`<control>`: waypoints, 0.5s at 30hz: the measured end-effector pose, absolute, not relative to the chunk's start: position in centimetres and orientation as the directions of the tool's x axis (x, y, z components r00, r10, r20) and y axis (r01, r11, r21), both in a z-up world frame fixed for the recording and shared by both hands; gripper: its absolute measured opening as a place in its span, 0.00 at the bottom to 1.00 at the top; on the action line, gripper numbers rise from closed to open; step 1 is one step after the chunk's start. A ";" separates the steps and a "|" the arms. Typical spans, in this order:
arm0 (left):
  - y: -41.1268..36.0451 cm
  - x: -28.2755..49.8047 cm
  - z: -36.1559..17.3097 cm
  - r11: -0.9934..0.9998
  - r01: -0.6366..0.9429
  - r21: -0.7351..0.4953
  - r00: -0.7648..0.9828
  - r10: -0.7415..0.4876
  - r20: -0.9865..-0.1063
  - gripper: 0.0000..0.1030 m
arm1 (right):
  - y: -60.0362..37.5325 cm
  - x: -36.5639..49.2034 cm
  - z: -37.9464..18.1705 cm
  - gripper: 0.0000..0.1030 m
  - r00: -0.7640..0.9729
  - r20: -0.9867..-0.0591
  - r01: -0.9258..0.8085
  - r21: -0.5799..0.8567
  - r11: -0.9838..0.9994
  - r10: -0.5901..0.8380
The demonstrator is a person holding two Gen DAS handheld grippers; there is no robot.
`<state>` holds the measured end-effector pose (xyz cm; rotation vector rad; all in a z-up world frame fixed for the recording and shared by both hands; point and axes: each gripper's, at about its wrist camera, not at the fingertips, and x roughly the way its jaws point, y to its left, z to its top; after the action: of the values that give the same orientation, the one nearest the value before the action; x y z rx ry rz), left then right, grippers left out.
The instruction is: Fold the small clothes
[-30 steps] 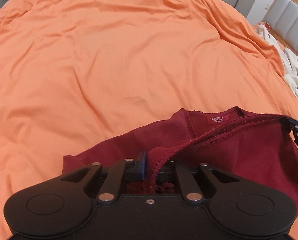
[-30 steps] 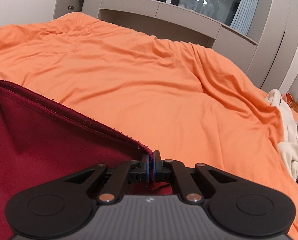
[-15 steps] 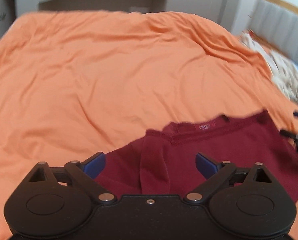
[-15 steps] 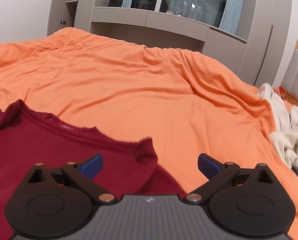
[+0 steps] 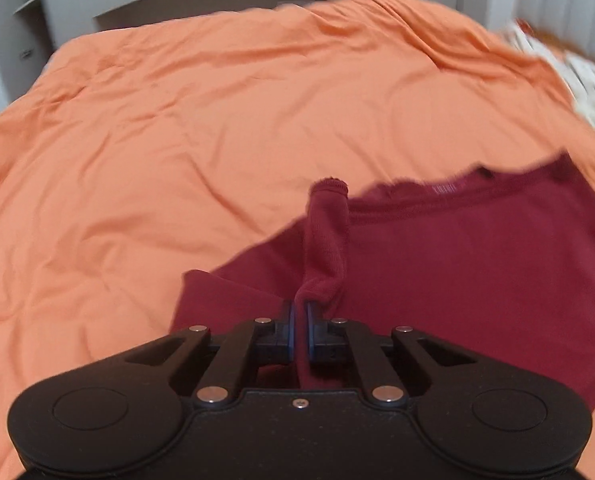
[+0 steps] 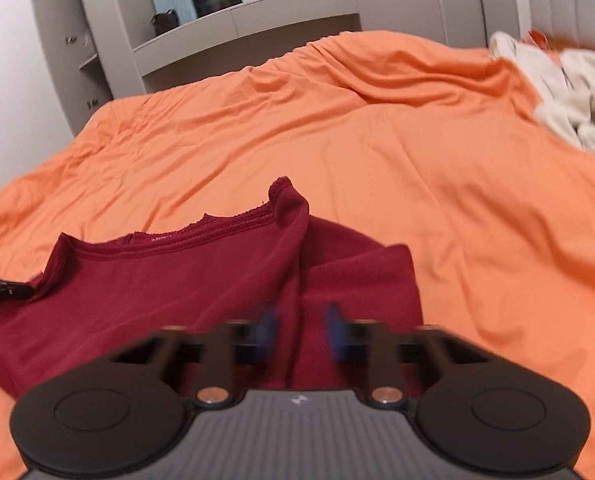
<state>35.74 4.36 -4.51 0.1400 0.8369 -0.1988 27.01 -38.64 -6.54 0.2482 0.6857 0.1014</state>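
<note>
Left wrist: maroon garment (image 5: 477,264) fold pinched between left tongs (image 5: 299,322).

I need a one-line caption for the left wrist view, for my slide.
Left claw shut on a raised fold of the dark red shirt lying on the orange bed cover.

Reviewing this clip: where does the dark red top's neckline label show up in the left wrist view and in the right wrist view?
Left wrist view: the neckline label sits right of centre, on the far edge of the dark red top.
Right wrist view: the label sits left of centre, again on the top's far edge.
Shared landmark: the crumpled cream clothing at the right edge of the orange bedcover, blurred in the left wrist view.
</note>
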 end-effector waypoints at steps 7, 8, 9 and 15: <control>6.0 35.9 -5.3 0.991 0.122 -0.058 0.631 -0.122 -0.766 0.07 | -38.1 25.9 -6.5 0.00 0.800 -0.600 0.114 0.152 0.982 0.000; 6.3 36.0 -5.6 0.991 0.108 -0.082 0.616 -0.131 -0.777 0.10 | -38.4 25.8 -6.7 0.00 0.796 -0.605 0.121 0.161 0.980 0.002; 6.5 36.0 -5.7 0.990 0.099 -0.100 0.608 -0.139 -0.782 0.14 | -38.7 25.6 -6.7 0.00 0.795 -0.607 0.120 0.181 0.976 0.014; 5.3 34.4 -3.2 0.992 0.118 -0.047 0.705 -0.117 -0.699 0.69 | -37.1 25.8 -4.7 0.59 0.817 -0.573 0.008 0.131 0.991 0.069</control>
<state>34.44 5.28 -3.24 0.0016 0.7774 -0.1305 25.85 -37.09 -4.74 0.1292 0.6144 0.0326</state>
